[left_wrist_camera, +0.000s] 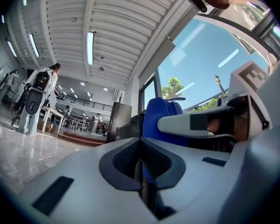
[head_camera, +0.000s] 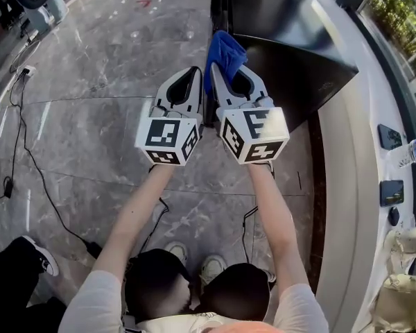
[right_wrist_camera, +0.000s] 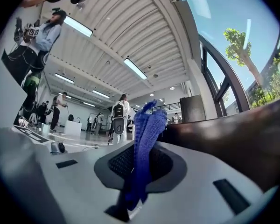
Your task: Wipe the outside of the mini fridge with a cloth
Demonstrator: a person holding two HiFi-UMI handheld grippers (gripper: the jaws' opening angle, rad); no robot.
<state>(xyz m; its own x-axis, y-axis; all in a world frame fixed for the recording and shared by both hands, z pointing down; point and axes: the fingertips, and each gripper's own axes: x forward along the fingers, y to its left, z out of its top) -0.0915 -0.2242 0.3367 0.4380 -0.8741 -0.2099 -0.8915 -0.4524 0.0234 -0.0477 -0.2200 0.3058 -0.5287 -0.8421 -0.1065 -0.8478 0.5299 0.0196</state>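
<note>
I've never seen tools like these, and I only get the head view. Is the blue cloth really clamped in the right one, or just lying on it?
Observer: Clamped. In the right gripper view the cloth stands up from between the shut jaws of the right gripper.
Operator: And the left one?
Observer: The jaws of the left gripper are together, with a blue sliver showing between them.
Operator: Is anyone out in front?
Observer: Yes. The right gripper view shows a person with a backpack standing well beyond the jaws.
</note>
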